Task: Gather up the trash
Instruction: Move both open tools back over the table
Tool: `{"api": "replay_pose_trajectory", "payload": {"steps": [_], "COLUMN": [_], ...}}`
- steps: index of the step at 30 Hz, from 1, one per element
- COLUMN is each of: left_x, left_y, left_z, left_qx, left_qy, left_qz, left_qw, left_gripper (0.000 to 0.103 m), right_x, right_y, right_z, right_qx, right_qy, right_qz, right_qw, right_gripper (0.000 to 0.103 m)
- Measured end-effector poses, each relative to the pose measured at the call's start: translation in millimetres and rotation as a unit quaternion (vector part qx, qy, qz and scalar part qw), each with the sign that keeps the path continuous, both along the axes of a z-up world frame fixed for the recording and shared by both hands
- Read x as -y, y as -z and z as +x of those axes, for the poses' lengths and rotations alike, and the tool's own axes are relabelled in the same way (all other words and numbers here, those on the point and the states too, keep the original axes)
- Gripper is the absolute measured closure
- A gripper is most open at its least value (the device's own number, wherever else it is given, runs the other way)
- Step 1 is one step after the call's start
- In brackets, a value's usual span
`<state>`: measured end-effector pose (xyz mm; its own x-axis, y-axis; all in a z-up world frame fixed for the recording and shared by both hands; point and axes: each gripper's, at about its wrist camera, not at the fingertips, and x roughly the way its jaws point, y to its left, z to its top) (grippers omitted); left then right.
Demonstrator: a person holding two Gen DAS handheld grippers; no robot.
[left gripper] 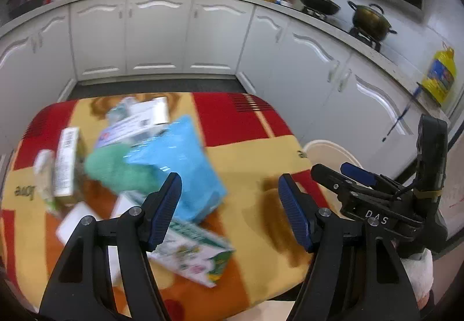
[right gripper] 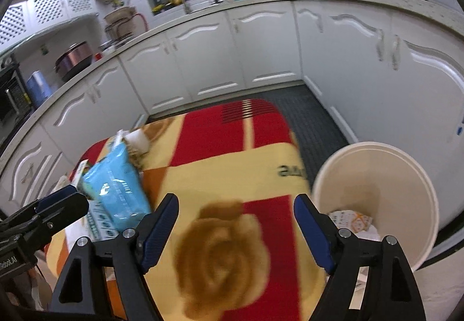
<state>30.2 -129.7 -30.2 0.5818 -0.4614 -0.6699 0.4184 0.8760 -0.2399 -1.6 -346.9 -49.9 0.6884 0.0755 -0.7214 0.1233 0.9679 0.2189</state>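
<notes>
A pile of trash lies on the left side of the table: a blue plastic packet (left gripper: 177, 164), a green wrapper (left gripper: 116, 167), a green-and-white carton (left gripper: 194, 251), a barcode box (left gripper: 65, 161) and white boxes (left gripper: 139, 118). My left gripper (left gripper: 229, 179) hovers open just right of the pile, with nothing between its fingers. My right gripper (right gripper: 236, 199) stands open and empty over the cloth's rose pattern, beside the white bin (right gripper: 377, 176). Crumpled paper (right gripper: 351, 219) lies in the bin. The blue packet (right gripper: 116, 190) also shows in the right wrist view.
The table wears a red, yellow and orange cloth (left gripper: 255, 152). White kitchen cabinets (left gripper: 156, 31) curve around behind it, with pots (left gripper: 371, 19) on a stove. A yellow oil jug (left gripper: 439, 74) stands on the counter. The bin's rim (left gripper: 327, 145) sits off the table's right edge.
</notes>
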Motion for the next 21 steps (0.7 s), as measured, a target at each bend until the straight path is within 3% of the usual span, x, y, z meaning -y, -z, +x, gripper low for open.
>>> {"api": "replay_pose_trajectory", "payload": {"steps": [13,18,21], "left_x": [-122.4,-150.9,-159.1], "left_y": [13.2,29.2,38.1], "left_z": [8.4,20.5,28.4], "left_qx": [-0.011,-0.028,-0.03], "left_qy": [-0.099,-0.114,-0.116], "left_qz": [0.002,-0.012,-0.016], "left_qw": [0.995,0.993,0.9926], "left_gripper": [0.035,0.035,0.033], "right_x": [-67.9,-89.0,-99.4], "right_y": [7.6,14.4,19.7], "right_z": [34.3,53.2,64.1], "right_qx": [-0.017,-0.027,-0.034], "right_qy": [-0.086,-0.122,-0.137], "right_qz": [0.015,0.028,0.043], "right_qw": [0.996,0.992,0.989], "right_gripper": [0.023,0.023,0.017]}}
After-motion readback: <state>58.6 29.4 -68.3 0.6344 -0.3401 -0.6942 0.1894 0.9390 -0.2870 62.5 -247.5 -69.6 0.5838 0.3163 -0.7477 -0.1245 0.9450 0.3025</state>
